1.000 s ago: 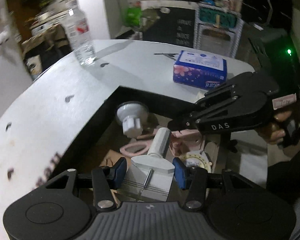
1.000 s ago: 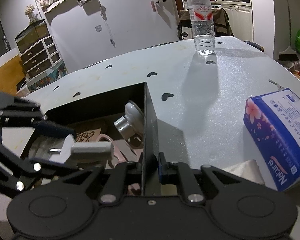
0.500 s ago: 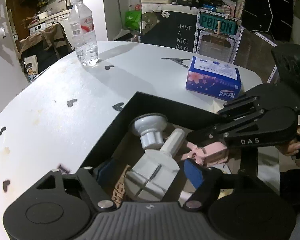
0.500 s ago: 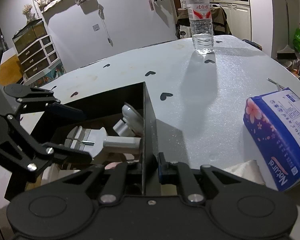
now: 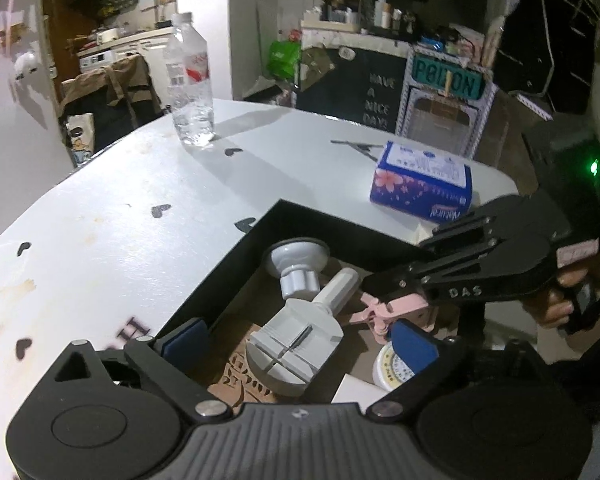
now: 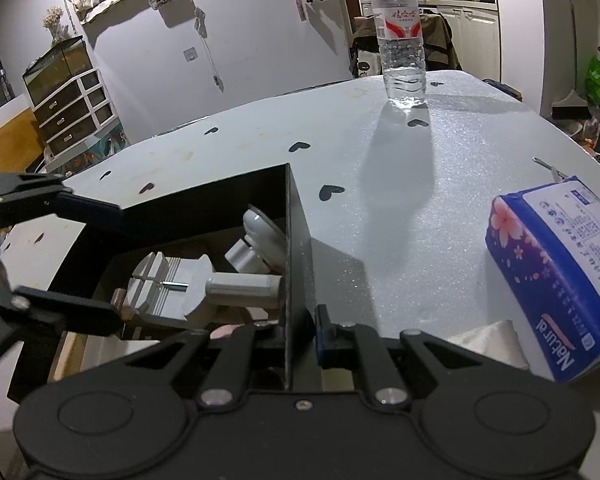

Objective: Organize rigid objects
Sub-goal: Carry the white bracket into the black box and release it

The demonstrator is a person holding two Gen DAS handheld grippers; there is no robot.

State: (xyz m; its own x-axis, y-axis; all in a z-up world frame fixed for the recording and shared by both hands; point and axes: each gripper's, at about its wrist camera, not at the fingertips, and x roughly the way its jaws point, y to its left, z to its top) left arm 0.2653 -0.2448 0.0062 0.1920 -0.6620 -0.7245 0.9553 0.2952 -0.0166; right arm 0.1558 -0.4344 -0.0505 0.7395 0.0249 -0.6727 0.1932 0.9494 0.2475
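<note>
Grey tool [image 5: 296,344] lies loose in the black box [image 5: 332,232], between the left tongs [image 5: 296,340], whose 2 blue pads have just spread wide, clear of it. Right tongs [image 6: 300,330] pinch the box wall at 3 o'clock. Farther out on the desk [image 5: 112,220]: tissue pack [image 5: 422,184] at 1 o'clock, water bottle [image 5: 190,84] at 11.

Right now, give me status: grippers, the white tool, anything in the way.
Left gripper open, jaws just widened, clear of white tool. Tool lies in black box. Right gripper shut on box wall. Pink clip alongside.
</note>
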